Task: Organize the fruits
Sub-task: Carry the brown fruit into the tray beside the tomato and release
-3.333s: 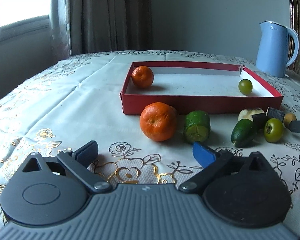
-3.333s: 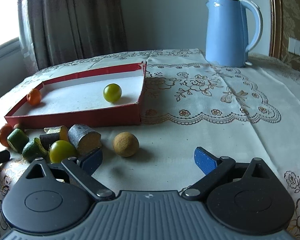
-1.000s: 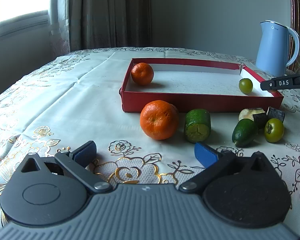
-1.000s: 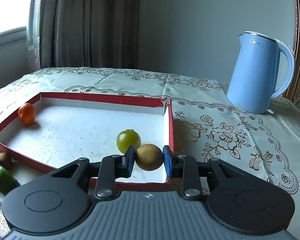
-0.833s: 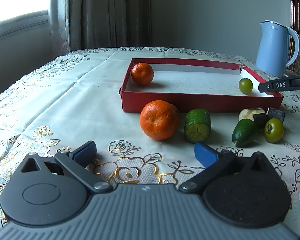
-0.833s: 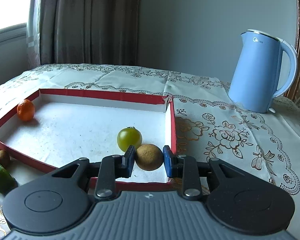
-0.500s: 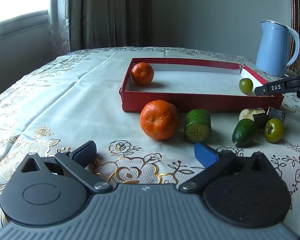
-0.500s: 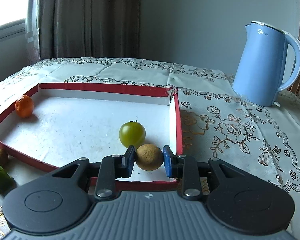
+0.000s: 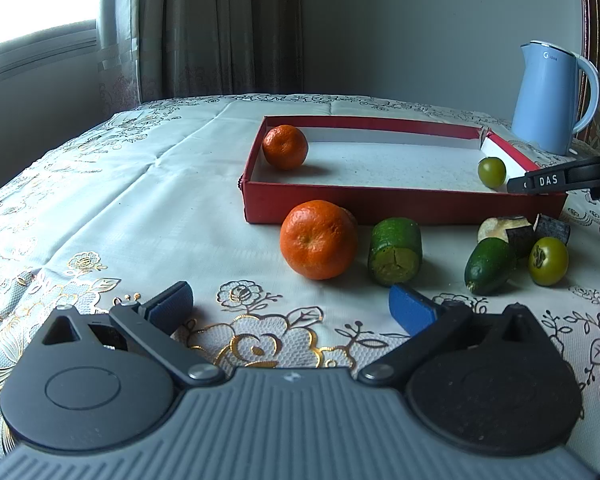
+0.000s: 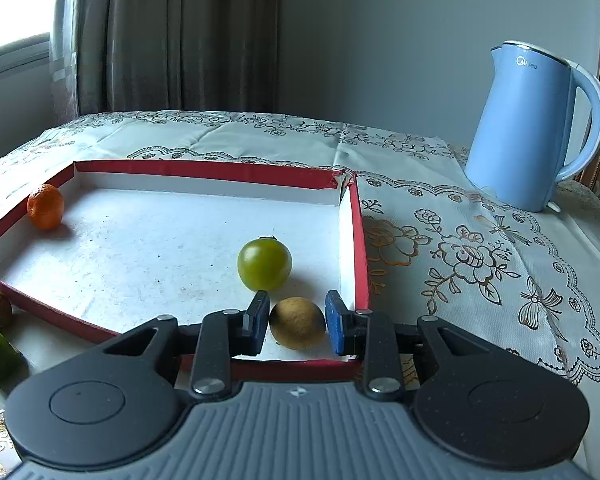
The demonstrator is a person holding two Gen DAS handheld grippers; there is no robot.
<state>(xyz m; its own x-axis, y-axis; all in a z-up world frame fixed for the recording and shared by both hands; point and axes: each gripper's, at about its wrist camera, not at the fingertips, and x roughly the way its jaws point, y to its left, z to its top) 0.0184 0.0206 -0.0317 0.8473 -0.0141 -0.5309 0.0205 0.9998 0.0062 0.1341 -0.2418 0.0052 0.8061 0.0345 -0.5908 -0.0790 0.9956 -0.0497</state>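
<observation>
Brown round fruit (image 10: 297,322) pinched by right gripper (image 10: 297,323) over red tray (image 10: 204,170) corner; left gripper (image 9: 290,307) spread wide, empty, above tablecloth (image 9: 148,216).

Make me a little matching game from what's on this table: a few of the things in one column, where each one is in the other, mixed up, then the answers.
Things
1. brown round fruit
2. small orange
3. blue kettle
4. cut green piece

Places
A. on the cloth in front of the red tray
B. far left corner inside the tray
C. on the cloth right of the tray
D. between the right gripper fingers

Pairs: 1-D, 2-B, 3-C, 4-A
</observation>
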